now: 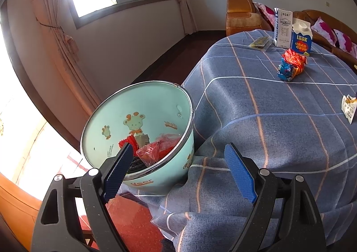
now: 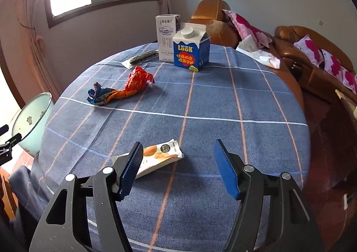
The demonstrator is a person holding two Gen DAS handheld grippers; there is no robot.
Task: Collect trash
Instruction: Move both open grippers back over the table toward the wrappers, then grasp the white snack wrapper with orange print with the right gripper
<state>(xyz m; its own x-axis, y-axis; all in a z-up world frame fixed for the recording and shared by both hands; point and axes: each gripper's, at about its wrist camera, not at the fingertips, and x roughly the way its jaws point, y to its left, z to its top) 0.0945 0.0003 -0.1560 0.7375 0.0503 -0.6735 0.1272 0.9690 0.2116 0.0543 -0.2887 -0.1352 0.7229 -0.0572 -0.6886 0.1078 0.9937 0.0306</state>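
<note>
Checked cloth (image 2: 200,104), crumpled foil wrapper (image 2: 125,91)

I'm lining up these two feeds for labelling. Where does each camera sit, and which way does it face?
Left wrist: on the left gripper, jaws open, angled down at the mint bin beside the table's edge.
Right wrist: on the right gripper, jaws open, angled down across the tablecloth at the snack wrapper.
Shared: bin, wrapper, crumpled red-blue wrapper, both cartons.
</note>
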